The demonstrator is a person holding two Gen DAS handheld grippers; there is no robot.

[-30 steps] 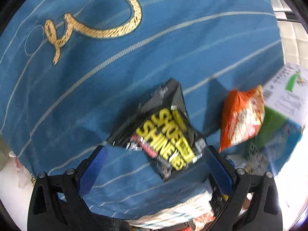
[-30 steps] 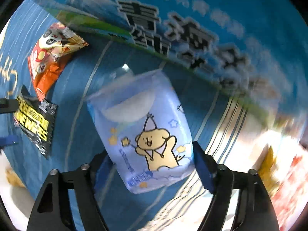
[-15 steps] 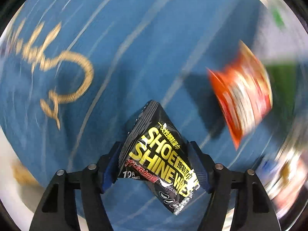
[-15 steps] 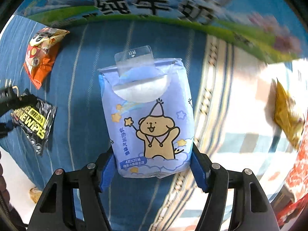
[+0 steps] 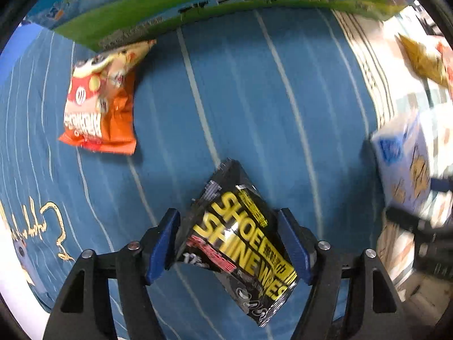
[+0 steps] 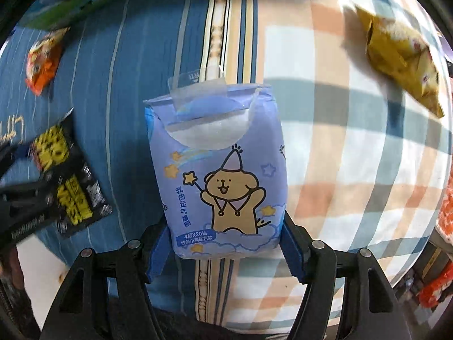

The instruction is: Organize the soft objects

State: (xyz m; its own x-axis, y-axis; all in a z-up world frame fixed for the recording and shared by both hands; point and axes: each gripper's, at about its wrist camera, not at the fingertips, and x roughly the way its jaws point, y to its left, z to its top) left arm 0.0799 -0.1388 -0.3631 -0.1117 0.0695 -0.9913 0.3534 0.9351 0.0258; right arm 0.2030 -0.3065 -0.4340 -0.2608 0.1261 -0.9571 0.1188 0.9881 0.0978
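Observation:
My left gripper [image 5: 229, 238] is shut on a black shoe shine wipes packet [image 5: 240, 235] with yellow letters, held above the blue striped cloth [image 5: 254, 107]. My right gripper [image 6: 223, 243] is shut on a light purple tissue pack [image 6: 218, 170] with a cartoon dog, held over the seam between the blue cloth [image 6: 113, 85] and a checked cloth [image 6: 354, 155]. The wipes packet [image 6: 65, 175] and left gripper show blurred at the left of the right wrist view. The tissue pack [image 5: 407, 164] shows at the right edge of the left wrist view.
An orange snack bag [image 5: 99, 104] lies on the blue cloth at the far left. A yellow snack bag [image 6: 402, 70] lies on the checked cloth at the far right. A milk carton box [image 5: 198, 8] with a green band borders the far side. Red packets [image 6: 436, 283] sit at the right edge.
Both grippers have swung to the right while holding their packs. The left view now shows the milk box and the tissue pack; the right view now shows more checked cloth and the yellow bag.

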